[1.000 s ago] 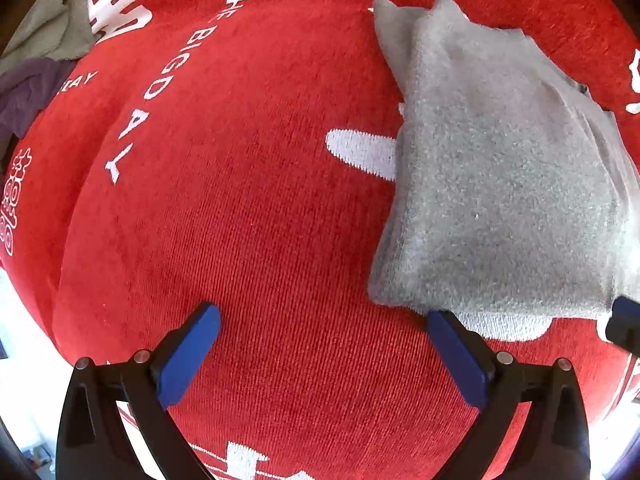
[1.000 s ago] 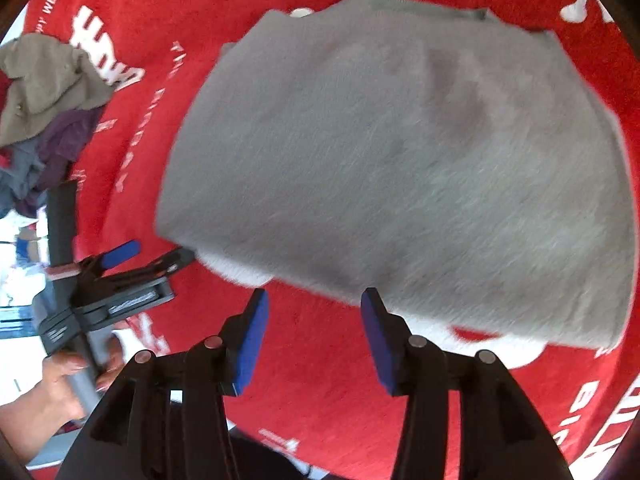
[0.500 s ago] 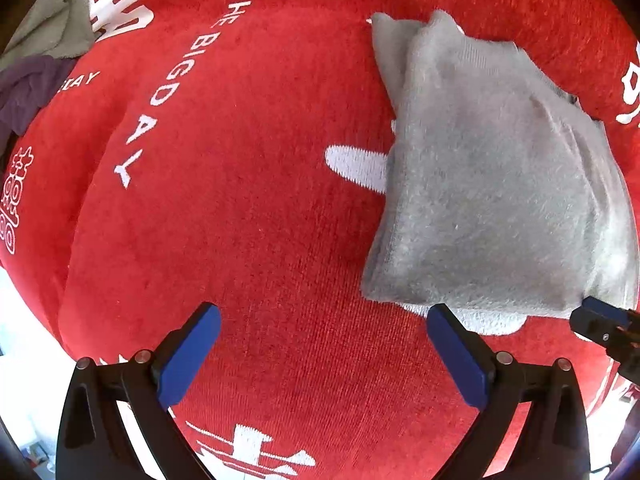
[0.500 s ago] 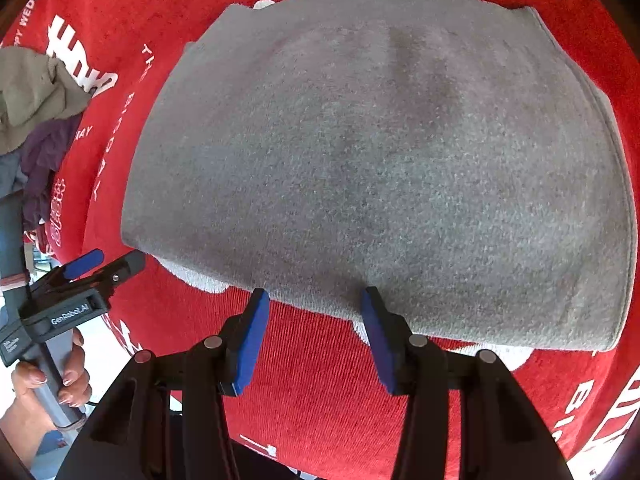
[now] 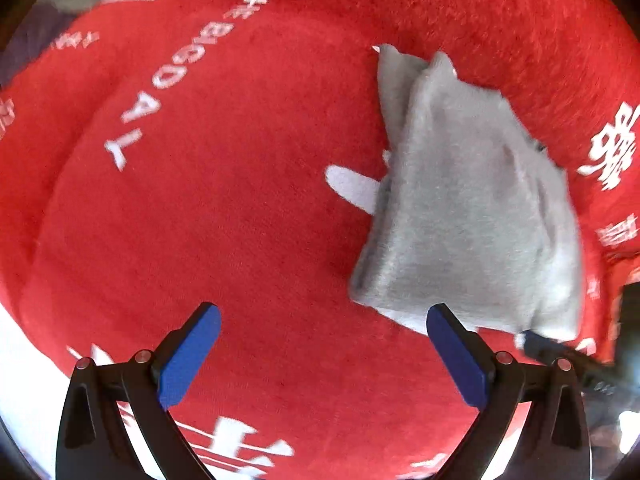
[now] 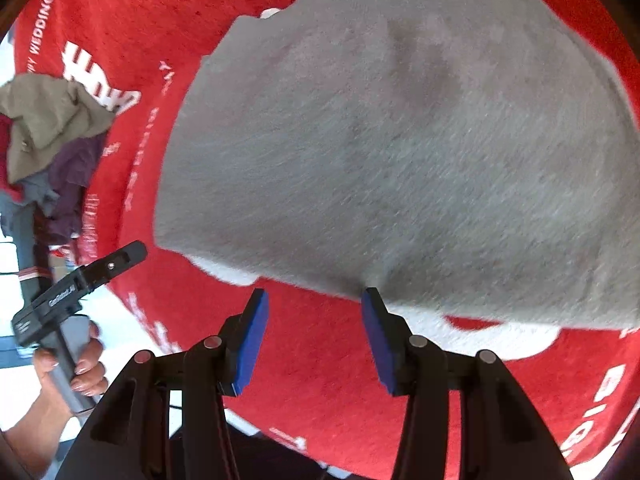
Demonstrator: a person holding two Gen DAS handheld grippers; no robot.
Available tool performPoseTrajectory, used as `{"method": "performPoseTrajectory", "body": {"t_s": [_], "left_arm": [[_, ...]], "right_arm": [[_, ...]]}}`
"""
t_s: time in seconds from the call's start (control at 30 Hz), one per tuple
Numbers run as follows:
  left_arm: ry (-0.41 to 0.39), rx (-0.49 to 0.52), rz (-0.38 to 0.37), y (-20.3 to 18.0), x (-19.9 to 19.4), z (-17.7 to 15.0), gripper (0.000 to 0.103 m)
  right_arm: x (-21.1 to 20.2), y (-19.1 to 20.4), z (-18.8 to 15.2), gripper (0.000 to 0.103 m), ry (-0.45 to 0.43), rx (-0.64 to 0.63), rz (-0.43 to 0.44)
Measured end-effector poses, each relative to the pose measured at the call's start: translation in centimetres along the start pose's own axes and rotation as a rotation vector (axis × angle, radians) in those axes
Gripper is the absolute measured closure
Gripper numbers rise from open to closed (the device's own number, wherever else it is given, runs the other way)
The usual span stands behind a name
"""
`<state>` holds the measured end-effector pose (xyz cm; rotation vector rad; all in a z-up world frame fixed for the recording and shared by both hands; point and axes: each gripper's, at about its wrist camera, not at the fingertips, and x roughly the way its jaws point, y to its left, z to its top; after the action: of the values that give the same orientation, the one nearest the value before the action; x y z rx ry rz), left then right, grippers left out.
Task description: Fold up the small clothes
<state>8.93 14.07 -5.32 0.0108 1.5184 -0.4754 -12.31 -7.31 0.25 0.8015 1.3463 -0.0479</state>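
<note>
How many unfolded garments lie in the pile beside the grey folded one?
3 show: an olive one on top, a purple one under it, a blue-grey one lowest. More may be hidden.

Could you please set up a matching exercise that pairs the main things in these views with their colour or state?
Things:
1. sweater
2. cloth
3. left tool
4. pile

Descriptions:
A. red with white lettering
B. open, holding nothing
C. grey, folded flat
D. crumpled, olive and purple, at the cloth's far left

Pairs: 1-C, 2-A, 3-B, 4-D
</note>
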Motion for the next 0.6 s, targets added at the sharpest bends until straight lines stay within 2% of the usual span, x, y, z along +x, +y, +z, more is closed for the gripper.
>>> {"method": "performPoseTrajectory", "body": {"t_s": [0.1, 0.27, 0.5, 0.53, 0.57, 0.6], "left_arm": [[0.03, -0.027, -0.086, -0.2, 0.6, -0.7, 0.0], [0.052, -0.103, -0.24, -0.9, 1.3, -1.5, 0.0], [0.071, -0.118, -0.32, -2.6, 2.6, -1.1, 0.0], [0.072, -0.128, -0.334, -2.7, 2.9, -1.2, 0.0], [0.074, -0.137, -0.342, -2.9, 3.1, -1.2, 0.0], [0.075, -0.143, -0.352, -3.1, 3.2, -1.1, 0.0]], "right_arm": [[0.5, -0.3, -0.6, 0.051, 0.014, 0.05, 0.142], [2.5, -1.8, -0.9, 0.051, -0.004, 0.25, 0.367], [5.0, -4.8, -1.4, 0.052, -0.077, 0.557, 0.541], [5.1, -5.1, -1.5, 0.063, -0.077, 0.586, 0.559], [5.2, -5.2, -1.4, 0.082, -0.078, 0.596, 0.568], [5.2, -5.3, -1.3, 0.088, -0.079, 0.594, 0.578]]}}
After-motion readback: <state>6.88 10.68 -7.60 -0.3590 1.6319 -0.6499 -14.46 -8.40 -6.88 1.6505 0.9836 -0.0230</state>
